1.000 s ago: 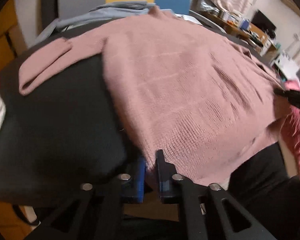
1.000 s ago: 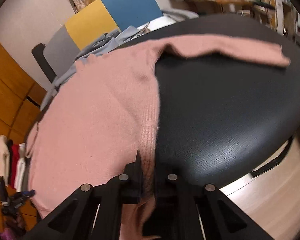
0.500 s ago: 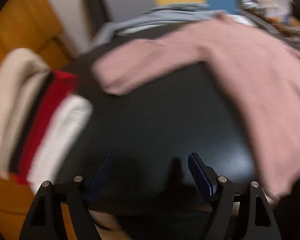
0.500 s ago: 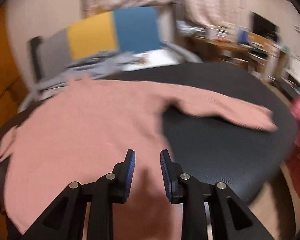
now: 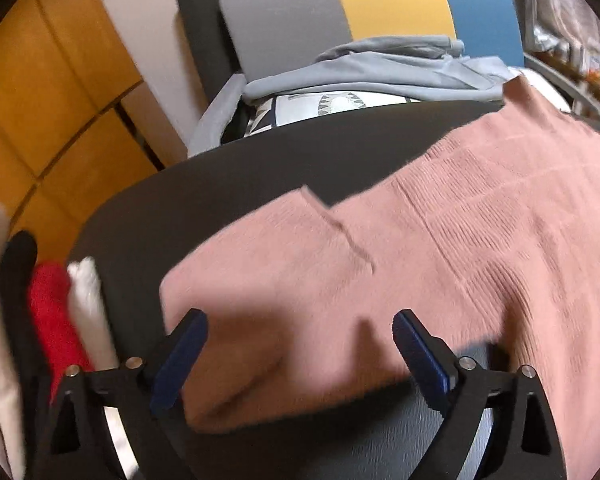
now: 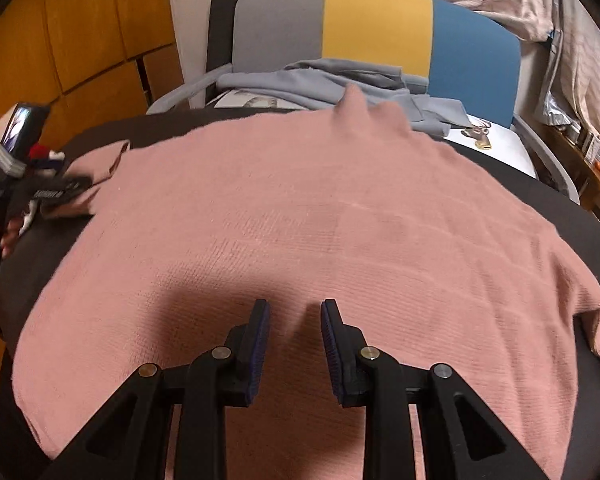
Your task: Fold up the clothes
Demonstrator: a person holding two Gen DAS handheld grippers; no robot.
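A pink sweater [image 6: 320, 220] covers the dark worktop [image 5: 228, 176]; a striped chair [image 6: 376, 28] stands behind it. Both tools, left [image 5: 300, 354] and right [image 6: 293, 346], now spread, have released its hem.

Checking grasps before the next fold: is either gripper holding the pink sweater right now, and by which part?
Nothing is held. The left gripper is wide open over the pink sweater's sleeve end; the right gripper is open above its body.

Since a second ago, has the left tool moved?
Yes. The left tool let go of the sweater hem, opened, and swung left toward the sleeve, judged against the chair.
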